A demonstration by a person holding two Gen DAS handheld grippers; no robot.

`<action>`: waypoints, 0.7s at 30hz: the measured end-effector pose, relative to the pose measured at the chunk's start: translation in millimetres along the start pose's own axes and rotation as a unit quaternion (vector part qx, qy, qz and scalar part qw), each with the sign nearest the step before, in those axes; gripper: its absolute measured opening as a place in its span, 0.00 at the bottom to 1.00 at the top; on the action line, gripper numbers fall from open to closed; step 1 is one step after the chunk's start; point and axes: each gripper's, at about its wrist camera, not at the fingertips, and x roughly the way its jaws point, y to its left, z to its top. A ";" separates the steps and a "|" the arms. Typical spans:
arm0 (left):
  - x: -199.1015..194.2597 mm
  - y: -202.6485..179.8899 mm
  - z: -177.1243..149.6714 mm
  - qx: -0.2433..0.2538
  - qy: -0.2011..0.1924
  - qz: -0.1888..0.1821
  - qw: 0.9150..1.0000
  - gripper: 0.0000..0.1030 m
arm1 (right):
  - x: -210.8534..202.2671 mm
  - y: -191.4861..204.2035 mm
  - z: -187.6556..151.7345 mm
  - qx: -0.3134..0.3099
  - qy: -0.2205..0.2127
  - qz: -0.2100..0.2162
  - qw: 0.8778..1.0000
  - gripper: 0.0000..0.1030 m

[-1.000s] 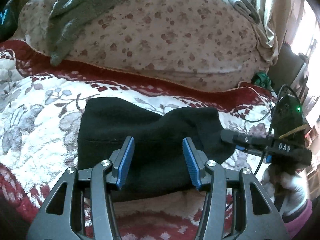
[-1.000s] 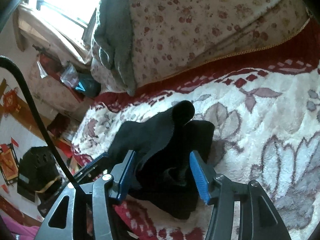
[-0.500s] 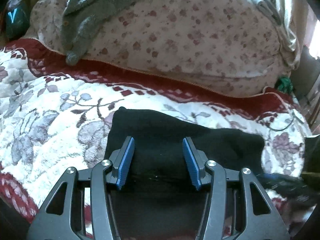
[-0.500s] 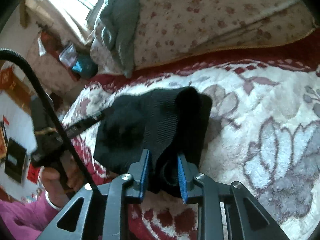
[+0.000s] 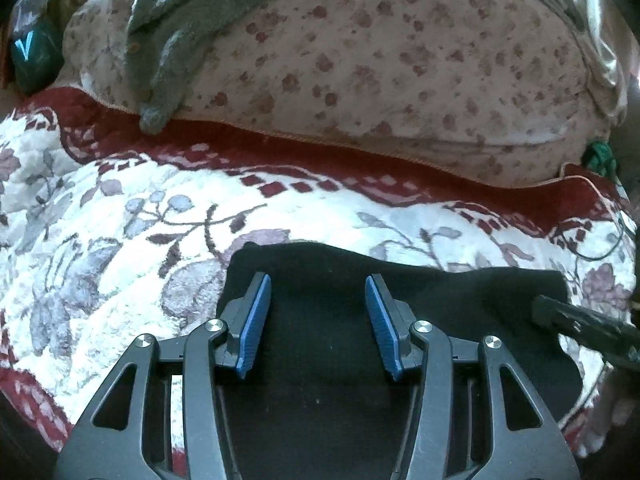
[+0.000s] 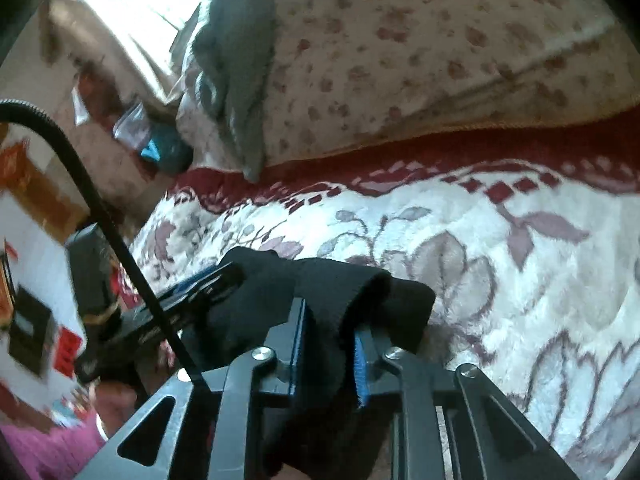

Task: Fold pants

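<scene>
Pants on bed, one gripper clamping a bunched fold.

Right gripper (image 6: 326, 354), nearest in its own view, was closing its jaws on a raised fold of the black pants (image 6: 340, 292), blue pads pressed against the cloth from both sides. Left gripper (image 5: 318, 312) hovered over the pants (image 5: 440, 300) with jaws moderately apart and nothing between the pads; the fabric lay flat below, at six o'clock on the floral blanket (image 5: 120, 240). Beyond, a dark red border (image 5: 320, 160) crossed the blanket. At twelve o'clock lay a flowered quilt (image 5: 400, 60), with a grey-green garment (image 5: 168, 40) draped over it at eleven o'clock.
</scene>
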 end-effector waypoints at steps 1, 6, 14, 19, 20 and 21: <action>2.2 3.9 -0.4 -0.009 -0.002 -0.005 1.000 0.47 | -1.6 -0.1 -1.7 -0.007 0.000 0.000 1.000 0.15; 7.1 0.5 -7.9 -0.004 -0.014 0.001 1.000 0.47 | 2.5 -18.9 -15.1 0.013 0.004 -0.014 1.000 0.15; -4.9 2.4 -6.6 -0.011 -0.007 -0.005 1.000 0.47 | -16.4 -0.4 -10.2 0.002 -0.014 -0.044 0.999 0.20; -17.6 -1.9 -11.3 -0.003 -0.007 0.003 1.000 0.47 | -26.1 17.4 -10.9 -0.012 -0.033 -0.053 0.998 0.31; -19.5 -1.9 -12.0 -0.004 -0.008 0.002 1.000 0.47 | -27.0 20.5 -11.4 -0.014 -0.033 -0.053 0.998 0.34; -22.4 -1.9 -12.9 -0.005 -0.009 0.002 1.000 0.47 | -27.4 24.4 -12.1 -0.019 -0.032 -0.056 0.998 0.35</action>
